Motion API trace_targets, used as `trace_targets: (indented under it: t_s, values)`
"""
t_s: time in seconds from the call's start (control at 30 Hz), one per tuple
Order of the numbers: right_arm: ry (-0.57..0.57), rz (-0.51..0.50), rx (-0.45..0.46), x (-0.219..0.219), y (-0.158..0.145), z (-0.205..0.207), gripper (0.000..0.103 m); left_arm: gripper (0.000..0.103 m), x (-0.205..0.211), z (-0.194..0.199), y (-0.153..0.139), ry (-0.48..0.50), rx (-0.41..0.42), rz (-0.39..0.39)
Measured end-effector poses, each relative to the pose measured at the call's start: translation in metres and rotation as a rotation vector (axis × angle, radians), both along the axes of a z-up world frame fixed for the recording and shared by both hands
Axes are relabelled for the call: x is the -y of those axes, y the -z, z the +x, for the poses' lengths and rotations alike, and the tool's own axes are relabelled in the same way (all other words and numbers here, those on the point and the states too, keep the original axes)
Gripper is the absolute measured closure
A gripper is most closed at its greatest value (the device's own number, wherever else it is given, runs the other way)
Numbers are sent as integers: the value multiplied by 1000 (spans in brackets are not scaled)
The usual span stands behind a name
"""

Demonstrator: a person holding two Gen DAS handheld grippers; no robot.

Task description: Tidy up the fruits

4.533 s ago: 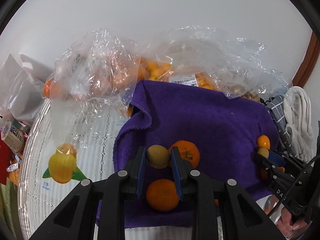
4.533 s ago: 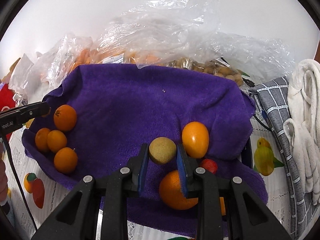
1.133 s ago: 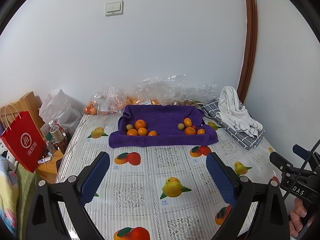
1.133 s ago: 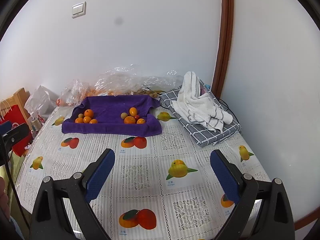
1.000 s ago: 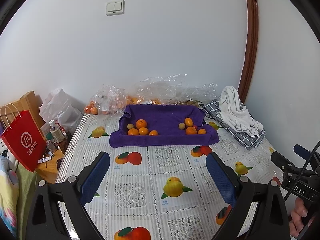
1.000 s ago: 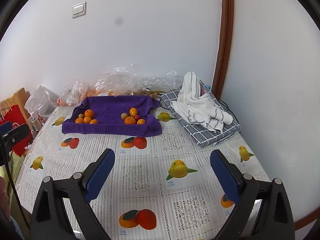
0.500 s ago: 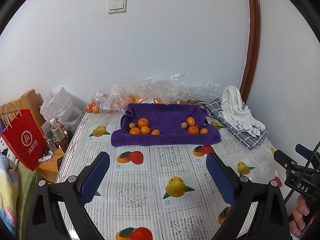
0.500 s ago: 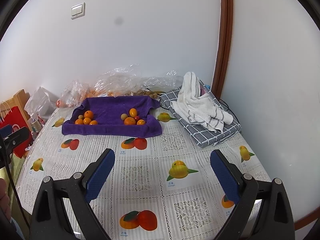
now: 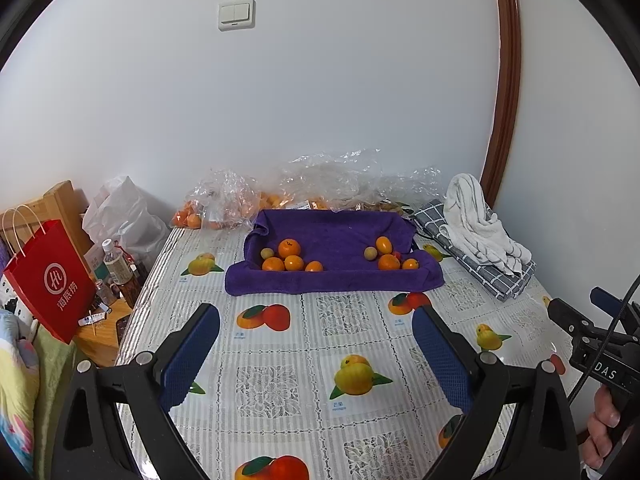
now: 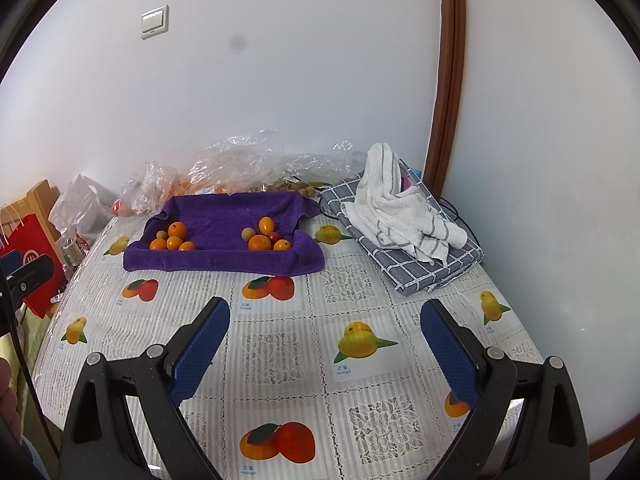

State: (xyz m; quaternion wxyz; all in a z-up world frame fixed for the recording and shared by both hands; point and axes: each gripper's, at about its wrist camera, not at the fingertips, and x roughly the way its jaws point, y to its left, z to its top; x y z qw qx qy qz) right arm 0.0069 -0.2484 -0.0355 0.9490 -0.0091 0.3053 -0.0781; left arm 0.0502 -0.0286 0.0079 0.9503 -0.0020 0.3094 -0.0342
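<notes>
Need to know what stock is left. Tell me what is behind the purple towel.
Behind the purple towel, against the wall, lie crumpled clear plastic bags. Orange fruits show through the left bag, and small brownish ones at the right. How many remain is hidden by plastic and the towel's raised edge.

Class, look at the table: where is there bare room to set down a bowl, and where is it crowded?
Free: the tablecloth in front of the purple towel, and the towel's middle between the two fruit clusters. Crowded: the back edge with plastic bags, and the right side under the checked cloth.

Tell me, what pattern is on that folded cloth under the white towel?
Grey with a white grid check, clearest in the right wrist view.
</notes>
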Motion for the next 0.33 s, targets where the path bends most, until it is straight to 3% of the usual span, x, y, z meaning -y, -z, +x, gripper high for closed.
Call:
trace_targets:
  t_s: [0.33]
  values:
    - [8, -1, -2, -3, 1, 4, 8, 5, 0, 0, -1, -4, 3, 6]
